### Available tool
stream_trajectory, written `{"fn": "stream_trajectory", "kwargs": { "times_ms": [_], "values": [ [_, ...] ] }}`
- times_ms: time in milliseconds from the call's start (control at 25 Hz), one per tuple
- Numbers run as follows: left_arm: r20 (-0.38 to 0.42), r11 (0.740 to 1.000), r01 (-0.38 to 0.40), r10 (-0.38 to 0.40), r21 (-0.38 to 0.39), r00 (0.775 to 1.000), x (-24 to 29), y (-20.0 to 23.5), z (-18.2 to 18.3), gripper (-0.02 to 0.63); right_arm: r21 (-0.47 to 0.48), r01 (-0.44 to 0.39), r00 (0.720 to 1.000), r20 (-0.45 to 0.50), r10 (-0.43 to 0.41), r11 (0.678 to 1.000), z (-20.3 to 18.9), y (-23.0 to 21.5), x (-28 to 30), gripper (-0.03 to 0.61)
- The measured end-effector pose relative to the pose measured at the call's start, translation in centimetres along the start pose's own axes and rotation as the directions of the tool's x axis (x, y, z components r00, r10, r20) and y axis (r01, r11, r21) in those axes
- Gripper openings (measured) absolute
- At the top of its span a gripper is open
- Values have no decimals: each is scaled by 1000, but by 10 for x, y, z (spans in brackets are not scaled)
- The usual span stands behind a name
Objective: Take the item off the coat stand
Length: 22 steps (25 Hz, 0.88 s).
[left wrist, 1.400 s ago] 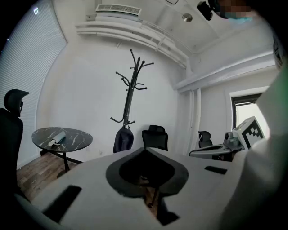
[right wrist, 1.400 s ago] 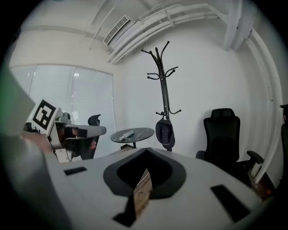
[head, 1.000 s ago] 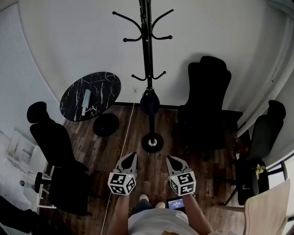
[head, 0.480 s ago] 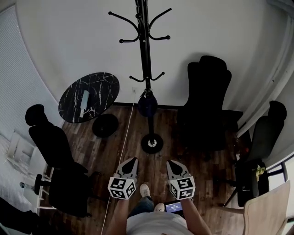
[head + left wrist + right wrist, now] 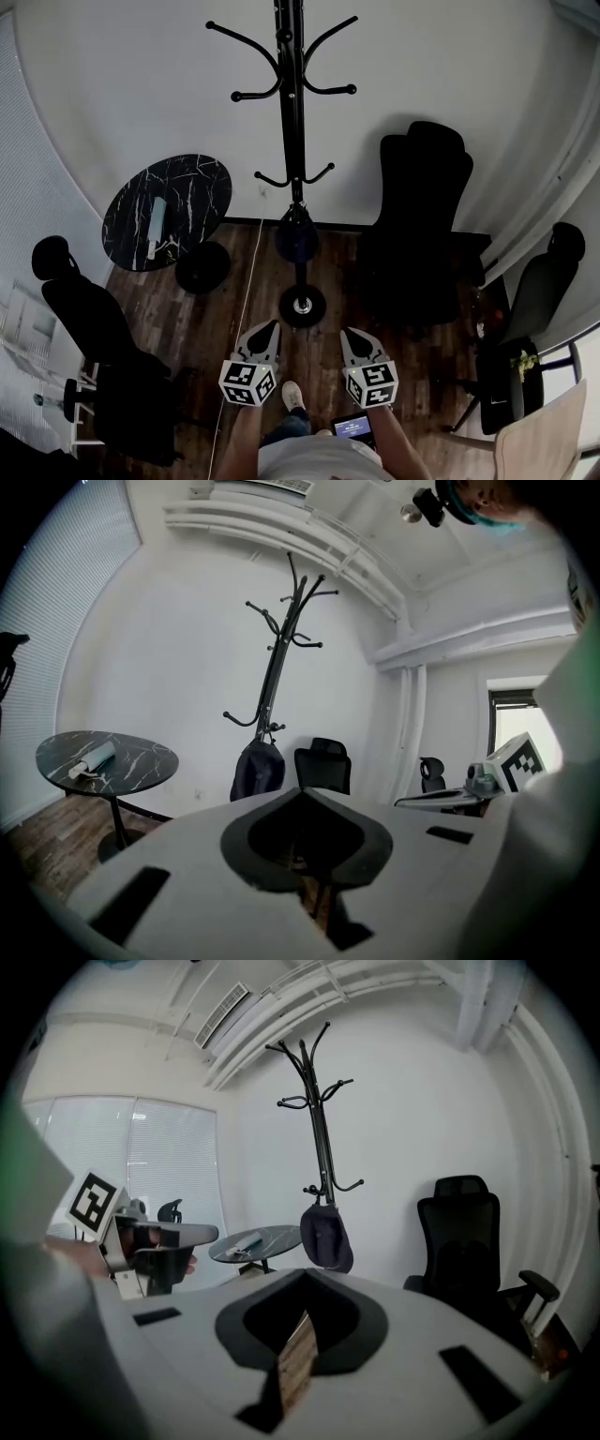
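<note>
Dark bag (image 5: 296, 236) hangs from a lower hook of the coat stand (image 5: 292, 122), against its pole; left gripper (image 5: 267, 328) and right gripper (image 5: 352, 334), fingers together and empty, sit near the stand's base, apart from the bag.

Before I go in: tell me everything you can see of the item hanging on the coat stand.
The dark item looks soft, like fabric. It is rounded and pouch-shaped, wider at the bottom; I cannot tell whether it is a bag or a cap. It hangs limp just under the lower hooks of the black coat stand, close against it and well above the stand's round base. Which hook carries it is not clear. Nothing else touches it.
</note>
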<state>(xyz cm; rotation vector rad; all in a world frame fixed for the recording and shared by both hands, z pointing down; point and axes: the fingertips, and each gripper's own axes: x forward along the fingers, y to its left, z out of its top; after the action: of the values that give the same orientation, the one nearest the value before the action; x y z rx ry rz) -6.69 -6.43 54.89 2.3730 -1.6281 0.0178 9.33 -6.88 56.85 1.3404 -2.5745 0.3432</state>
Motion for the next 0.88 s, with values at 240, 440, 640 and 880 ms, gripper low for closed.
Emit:
{"fn": "stream_trajectory", "kwargs": {
  "times_ms": [240,440,640,880],
  "values": [
    [3,1000,9,-9,-1,1000,49,49,27,20,16,16,1000,-11,-15,1000,21,-12,61,12],
    [15,1000,27,-27,5,1000,80,84,43,20,3,10,1000,-13,-10,1000,35,-11,107,12],
    [18,998,54,-54,13,998,100,113,45,20,36,48,999,18,-48,998,44,-9,132,12],
    [17,996,89,-89,15,996,113,116,49,20,50,118,992,29,-120,992,50,-27,135,12]
  ]
}}
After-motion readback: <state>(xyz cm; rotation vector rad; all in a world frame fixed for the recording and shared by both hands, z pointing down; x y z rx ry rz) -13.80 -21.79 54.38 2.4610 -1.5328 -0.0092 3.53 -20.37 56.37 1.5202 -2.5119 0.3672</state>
